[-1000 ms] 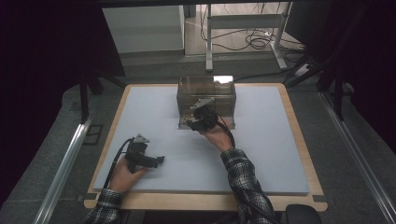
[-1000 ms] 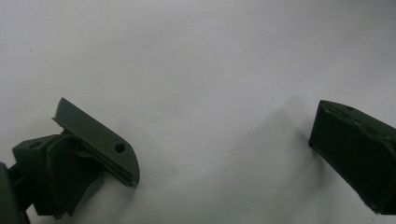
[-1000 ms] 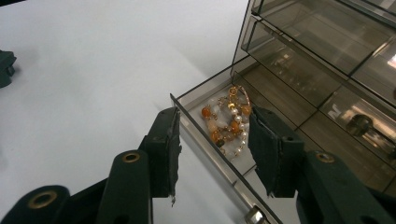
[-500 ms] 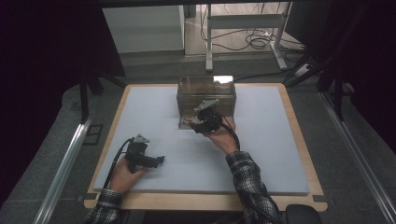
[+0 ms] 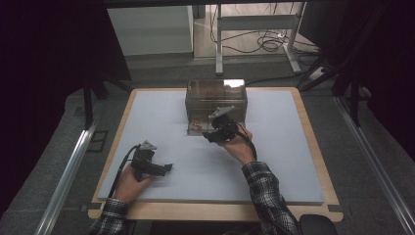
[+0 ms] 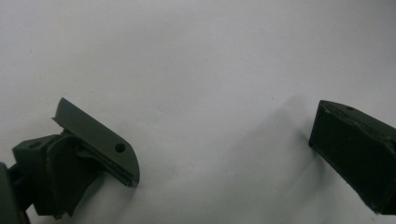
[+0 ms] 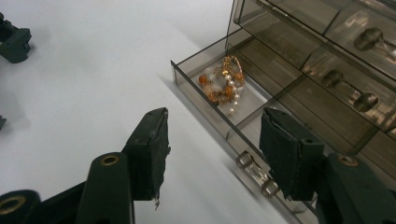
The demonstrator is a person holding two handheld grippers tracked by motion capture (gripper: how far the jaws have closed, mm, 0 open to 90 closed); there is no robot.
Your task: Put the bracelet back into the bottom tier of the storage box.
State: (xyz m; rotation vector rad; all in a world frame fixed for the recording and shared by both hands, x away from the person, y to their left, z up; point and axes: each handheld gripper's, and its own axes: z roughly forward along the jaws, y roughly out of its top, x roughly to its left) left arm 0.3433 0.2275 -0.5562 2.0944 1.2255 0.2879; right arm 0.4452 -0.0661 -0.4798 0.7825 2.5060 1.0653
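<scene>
Showing beaded jewellery [image 7: 223, 85], open drawer [image 7: 210, 109], right claw [image 7: 212, 156] view

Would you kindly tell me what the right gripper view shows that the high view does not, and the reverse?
Right gripper view alone: orange and pearl beads in the pulled-out drawer, and its clear handle. High view alone: the person's hands, the left gripper with its grey plate, the wooden table edge, floor cables. Both: the smoky drawer box on the pale mat, and the right gripper, jaws just opening, nothing between them.
</scene>
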